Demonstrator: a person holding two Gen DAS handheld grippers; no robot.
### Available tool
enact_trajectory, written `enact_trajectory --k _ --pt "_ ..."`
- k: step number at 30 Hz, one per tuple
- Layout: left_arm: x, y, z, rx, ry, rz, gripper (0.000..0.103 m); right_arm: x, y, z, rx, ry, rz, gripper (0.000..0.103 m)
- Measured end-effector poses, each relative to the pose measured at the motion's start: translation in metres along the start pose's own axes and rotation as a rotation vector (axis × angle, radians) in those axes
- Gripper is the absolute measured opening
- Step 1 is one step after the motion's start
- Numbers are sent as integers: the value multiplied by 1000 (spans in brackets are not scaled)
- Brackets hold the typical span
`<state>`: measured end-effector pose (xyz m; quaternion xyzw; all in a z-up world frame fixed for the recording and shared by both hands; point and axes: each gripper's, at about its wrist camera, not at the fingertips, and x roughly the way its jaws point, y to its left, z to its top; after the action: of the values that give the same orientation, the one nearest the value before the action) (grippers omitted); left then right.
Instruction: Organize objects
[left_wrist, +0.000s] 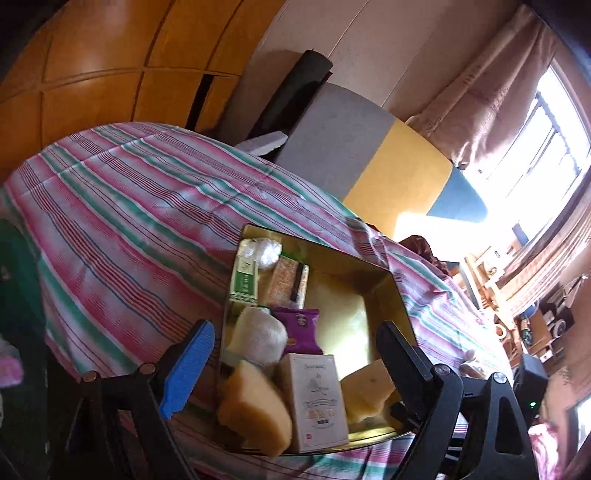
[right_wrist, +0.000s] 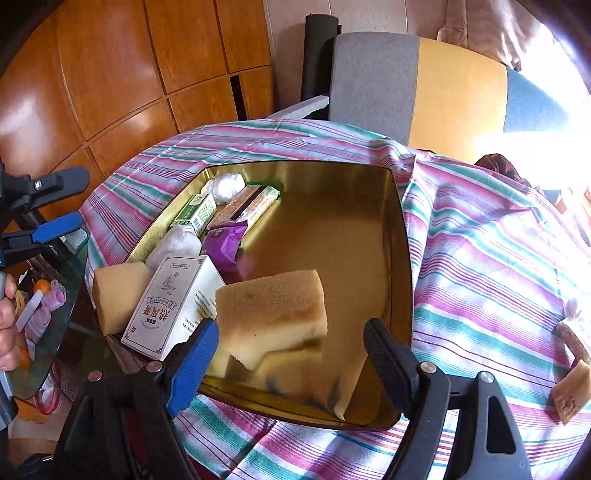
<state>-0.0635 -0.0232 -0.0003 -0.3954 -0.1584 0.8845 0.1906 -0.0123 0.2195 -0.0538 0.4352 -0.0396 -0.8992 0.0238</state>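
Right gripper (right_wrist: 290, 345), jaws wide and empty, hovers over a yellow sponge block (right_wrist: 271, 314) lying inside the gold tin tray (right_wrist: 400, 221). Judged light, soft and compressible; best pinched gently across its short sides.

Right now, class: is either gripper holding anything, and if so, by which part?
Nothing is held. The left gripper and right gripper both stand open above the gold tray; no pad touches the sponge or box.
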Motion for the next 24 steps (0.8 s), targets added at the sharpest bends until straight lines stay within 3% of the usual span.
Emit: enact_trajectory --k 3,6,11,15,24 --pt "-5 15 -7 0 -23 115 85 -3 -2 0 13 -8 -4 82" --pt "-4 20 -19 79 -47 278 83 -5 -4 -1 26 -15 -8 82" --pt "14 11 -42 235 -16 412 81 -7 -6 -3 39 -15 -11 82" --pt "30 2 -51 286 9 435 79 -8 -5 -4 33 -15 -11 82" --pt "25 -17 -51 295 -12 376 80 -11 1 -4 24 -19 -12 82"
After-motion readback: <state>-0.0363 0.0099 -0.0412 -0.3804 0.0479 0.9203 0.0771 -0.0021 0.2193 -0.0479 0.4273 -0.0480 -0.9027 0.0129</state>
